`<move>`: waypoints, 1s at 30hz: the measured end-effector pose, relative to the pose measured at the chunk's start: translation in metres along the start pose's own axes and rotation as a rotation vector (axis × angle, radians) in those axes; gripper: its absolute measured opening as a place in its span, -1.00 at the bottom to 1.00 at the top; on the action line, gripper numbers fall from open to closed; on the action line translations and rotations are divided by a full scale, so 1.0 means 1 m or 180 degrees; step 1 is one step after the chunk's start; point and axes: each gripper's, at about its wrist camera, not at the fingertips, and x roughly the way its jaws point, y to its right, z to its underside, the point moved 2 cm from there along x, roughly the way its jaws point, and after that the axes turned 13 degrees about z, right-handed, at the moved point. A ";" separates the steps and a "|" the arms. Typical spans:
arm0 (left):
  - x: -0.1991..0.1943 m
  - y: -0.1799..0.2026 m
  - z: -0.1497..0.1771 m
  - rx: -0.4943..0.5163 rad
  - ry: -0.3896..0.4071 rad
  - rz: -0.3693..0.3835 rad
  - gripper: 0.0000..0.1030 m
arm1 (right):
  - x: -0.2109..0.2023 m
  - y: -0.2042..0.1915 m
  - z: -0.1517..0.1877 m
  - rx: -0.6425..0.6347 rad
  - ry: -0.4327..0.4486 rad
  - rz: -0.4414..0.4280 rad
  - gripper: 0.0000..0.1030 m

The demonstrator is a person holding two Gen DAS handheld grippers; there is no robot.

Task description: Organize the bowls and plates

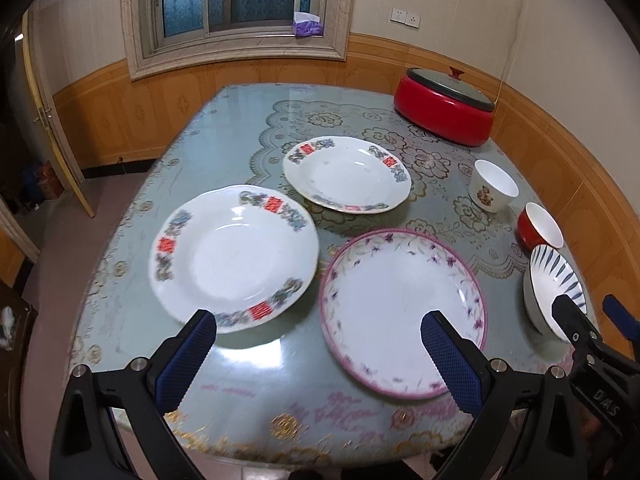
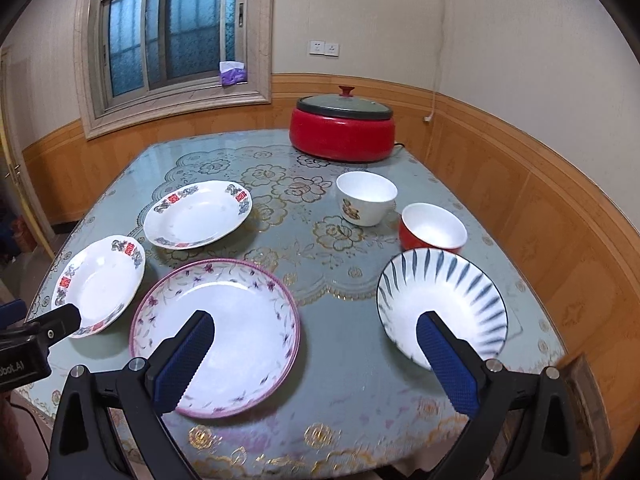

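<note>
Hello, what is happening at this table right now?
A person holds two grippers above the table, both open and holding nothing. The left gripper hovers near the pink-rimmed plate; the right gripper hovers between that plate and the striped bowl. No dishes are stacked yet.

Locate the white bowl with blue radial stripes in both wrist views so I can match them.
Left wrist view: white bowl with blue radial stripes at the far right edge, partly behind the right gripper.
Right wrist view: lower right, just beyond the right-hand finger.
Shared landmark: red-outside, white-inside small bowl, directly behind it in both views.
</note>
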 end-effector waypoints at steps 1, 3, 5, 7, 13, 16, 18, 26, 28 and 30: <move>0.005 0.001 -0.002 -0.0010 -0.0005 0.0014 1.00 | 0.005 0.001 -0.003 -0.0013 -0.0018 -0.0021 1.00; 0.016 0.003 -0.005 -0.0032 -0.0025 -0.0025 1.00 | 0.017 0.004 -0.007 -0.0038 -0.0049 -0.0070 1.00; 0.026 0.005 -0.007 -0.0038 -0.0092 -0.0036 1.00 | 0.030 0.006 -0.011 -0.0091 -0.0117 -0.0151 1.00; 0.034 0.007 -0.009 -0.0058 -0.0110 -0.0082 1.00 | 0.041 0.006 -0.016 -0.0153 -0.0171 -0.0259 0.99; 0.052 0.013 -0.011 -0.0365 -0.0174 -0.0111 1.00 | 0.072 0.005 -0.027 -0.0387 -0.0270 -0.0526 0.95; 0.057 0.017 -0.012 -0.0481 -0.0154 -0.0147 1.00 | 0.080 0.005 -0.031 -0.0490 -0.0270 -0.0634 0.95; 0.061 0.018 -0.009 -0.0483 -0.0154 -0.0185 1.00 | 0.087 0.003 -0.032 -0.0587 -0.0289 -0.0737 0.93; 0.077 -0.006 0.018 -0.0287 -0.0316 -0.0472 0.93 | 0.130 -0.035 -0.030 -0.0981 -0.0591 -0.1124 0.51; 0.080 -0.014 0.024 -0.0301 -0.0380 -0.0435 0.93 | 0.142 -0.047 -0.028 -0.1068 -0.0688 -0.1154 0.42; 0.083 -0.021 0.029 -0.0315 -0.0430 -0.0350 0.80 | 0.154 -0.058 -0.026 -0.1158 -0.0756 -0.1132 0.28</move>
